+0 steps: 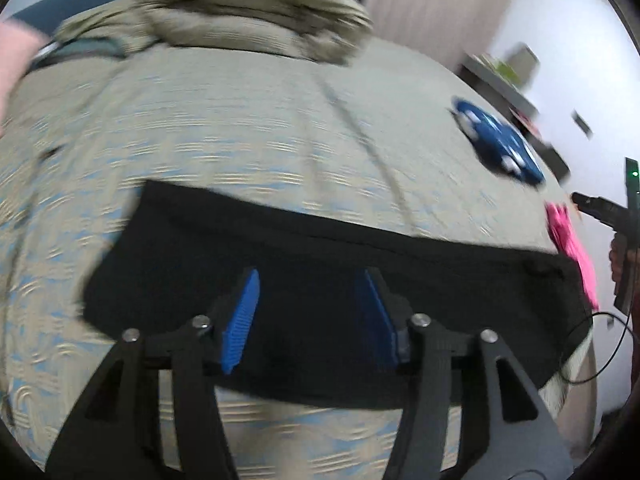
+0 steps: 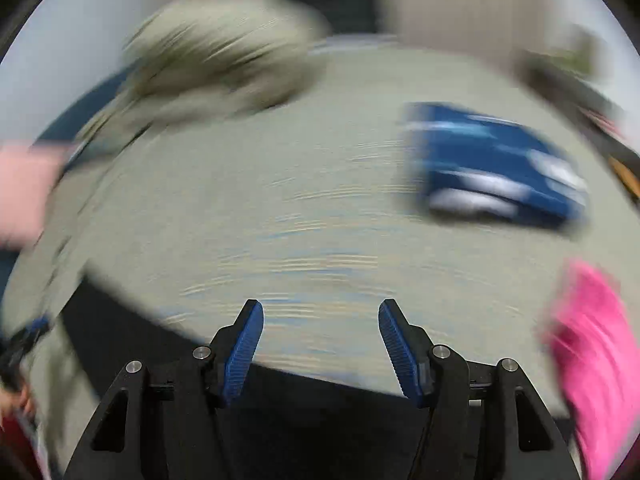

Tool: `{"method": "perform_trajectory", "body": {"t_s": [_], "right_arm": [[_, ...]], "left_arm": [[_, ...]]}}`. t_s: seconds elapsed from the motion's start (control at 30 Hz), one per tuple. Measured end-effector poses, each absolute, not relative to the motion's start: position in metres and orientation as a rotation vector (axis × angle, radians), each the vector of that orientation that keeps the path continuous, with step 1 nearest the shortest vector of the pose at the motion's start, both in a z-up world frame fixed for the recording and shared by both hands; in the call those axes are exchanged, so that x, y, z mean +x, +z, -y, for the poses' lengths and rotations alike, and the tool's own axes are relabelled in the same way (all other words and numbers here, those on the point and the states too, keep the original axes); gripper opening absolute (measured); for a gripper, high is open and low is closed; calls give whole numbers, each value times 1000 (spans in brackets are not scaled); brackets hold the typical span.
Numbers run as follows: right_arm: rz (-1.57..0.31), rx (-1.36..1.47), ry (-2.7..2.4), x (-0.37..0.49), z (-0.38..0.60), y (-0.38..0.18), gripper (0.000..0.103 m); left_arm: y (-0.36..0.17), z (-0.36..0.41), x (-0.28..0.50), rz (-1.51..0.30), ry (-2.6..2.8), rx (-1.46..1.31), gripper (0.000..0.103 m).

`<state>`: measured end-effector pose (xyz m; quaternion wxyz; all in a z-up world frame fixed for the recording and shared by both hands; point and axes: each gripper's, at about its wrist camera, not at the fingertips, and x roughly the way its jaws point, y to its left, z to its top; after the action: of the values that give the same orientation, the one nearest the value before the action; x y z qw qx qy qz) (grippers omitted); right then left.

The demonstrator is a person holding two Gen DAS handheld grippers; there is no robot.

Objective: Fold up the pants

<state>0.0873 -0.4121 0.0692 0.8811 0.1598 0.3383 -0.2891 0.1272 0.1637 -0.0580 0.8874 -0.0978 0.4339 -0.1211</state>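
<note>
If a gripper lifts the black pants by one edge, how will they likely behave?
The black pants will probably droop: they lie flat and follow the bedspread's curve. They are likely light, since the cloth looks thin. Both grippers, left and right, are open.

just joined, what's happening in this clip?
A person with a handheld gripper in each hand is working on a pair of black pants laid flat on a patterned bedspread. Both the left gripper and the right gripper are open and hold nothing; each hangs over the pants. Both views are motion-blurred, so the grippers are moving. A folded blue garment and a pink cloth lie off to the right, and a bunched blanket sits at the far end.
</note>
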Motion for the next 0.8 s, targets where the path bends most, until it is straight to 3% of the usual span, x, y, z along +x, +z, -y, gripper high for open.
{"method": "perform_trajectory", "body": {"t_s": [0.17,0.27,0.33,0.37,0.5,0.53,0.6,0.67,0.8], "right_arm": [[-678,401,-853,-46,468,46,61],[-636,323,-923,-85,463,36,62],[-583,234,-972,-95,452,34,83],[-539,210,-989,-100,448,32,103],[-547,416,-732,-106,475,16,101],[-544,471,-690,-107,484,10,98],[-562,523,-714,-110,503,-2,76],[-599,552,-707,-110,521,-13,66],[-631,641,-630,-103,546,-33,64]], "left_arm": [[-50,-58,141,-947,-403,-99,57],[-46,-4,143,-954,-466,-30,58],[-44,33,144,-951,-518,2,63],[-44,46,143,-952,-536,8,67],[-52,110,142,-976,-625,61,68],[-54,120,142,-984,-639,72,68],[-61,144,140,-1011,-671,94,68],[-71,169,137,-1041,-711,120,68],[-95,199,127,-1115,-766,165,68]]}}
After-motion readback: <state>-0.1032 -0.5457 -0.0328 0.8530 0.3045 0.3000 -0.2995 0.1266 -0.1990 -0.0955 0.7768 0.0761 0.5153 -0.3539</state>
